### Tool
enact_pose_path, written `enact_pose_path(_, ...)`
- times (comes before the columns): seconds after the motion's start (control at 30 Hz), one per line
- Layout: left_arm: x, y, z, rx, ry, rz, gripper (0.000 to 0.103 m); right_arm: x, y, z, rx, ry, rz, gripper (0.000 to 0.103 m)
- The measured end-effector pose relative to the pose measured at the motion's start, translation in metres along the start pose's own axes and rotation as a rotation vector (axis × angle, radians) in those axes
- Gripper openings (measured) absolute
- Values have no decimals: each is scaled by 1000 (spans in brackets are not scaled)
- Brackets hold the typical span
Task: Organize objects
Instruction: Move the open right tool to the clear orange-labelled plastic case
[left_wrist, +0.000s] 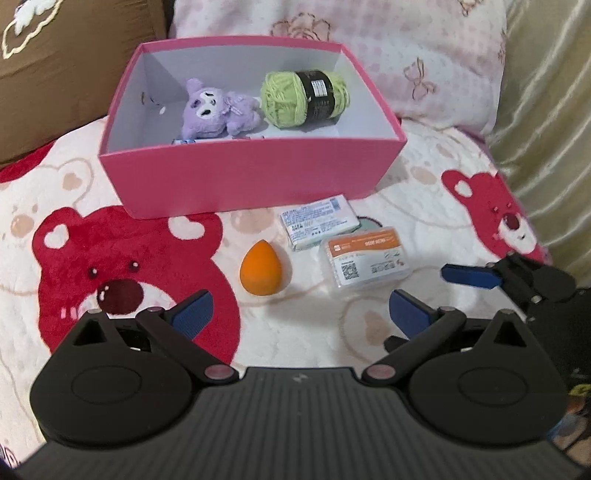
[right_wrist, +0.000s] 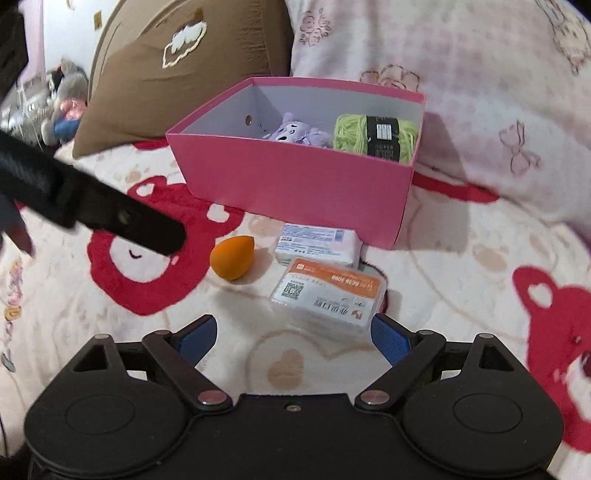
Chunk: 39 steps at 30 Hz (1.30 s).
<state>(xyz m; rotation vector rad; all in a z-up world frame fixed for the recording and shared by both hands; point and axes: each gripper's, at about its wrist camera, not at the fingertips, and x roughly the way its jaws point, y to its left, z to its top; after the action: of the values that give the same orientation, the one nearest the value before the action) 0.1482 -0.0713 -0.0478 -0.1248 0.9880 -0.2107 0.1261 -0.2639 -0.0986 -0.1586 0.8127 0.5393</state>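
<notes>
On the bed, my left hand-held gripper (left_wrist: 300, 309) open, empty, my right hand-held gripper (right_wrist: 294, 334) open near clear box (right_wrist: 327, 295), orange sponge (left_wrist: 264, 267) beside it, pink box (left_wrist: 251, 173) behind.

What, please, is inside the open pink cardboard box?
A purple plush toy and a green yarn ball show; the box's near wall hides a flat packet's lower part.

a home bedroom: everything lies on a bed under a fleecy blanket (left_wrist: 303, 332) printed with red bears, with a pink floral pillow (left_wrist: 424, 55) and a brown cushion (right_wrist: 177, 74) at its head, and soft toys (right_wrist: 62, 107) heaped in the far corner.
</notes>
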Motion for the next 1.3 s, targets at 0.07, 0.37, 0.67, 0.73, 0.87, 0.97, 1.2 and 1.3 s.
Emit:
enact_pose_path(0.07,8,-1,-3,-10,-3,-2,103,4,-2,-3,0,6,-10,93)
enact_pose_path(0.37,33,-7,-12,-16,-63,-3,103,20,-8,-10,-17,-65,-37,93)
enact_pose_path(0.67,51,-12,-10,-38,-58,-15,103,31,-14,-9,49,-52,-50,93)
enact_pose_path(0.73,55,-14,-10,-39,-41,-37,101,36,-20,-10,70,-32,-56,93)
enact_pose_path(0.87,59,-23,-14,-8,-59,-92,101,46,-33,-10,117,1,-26,93)
enact_pose_path(0.97,63,-33,-12,35,-77,-97,101,46,-32,-8,125,5,-10,92)
enact_pose_path(1.2,73,-26,-2,-15,-64,-146,101,40,-18,-7,34,-48,-55,92)
enact_pose_path(1.3,79,-21,-3,-44,-65,-163,99,46,-24,-6,66,-30,-34,92)
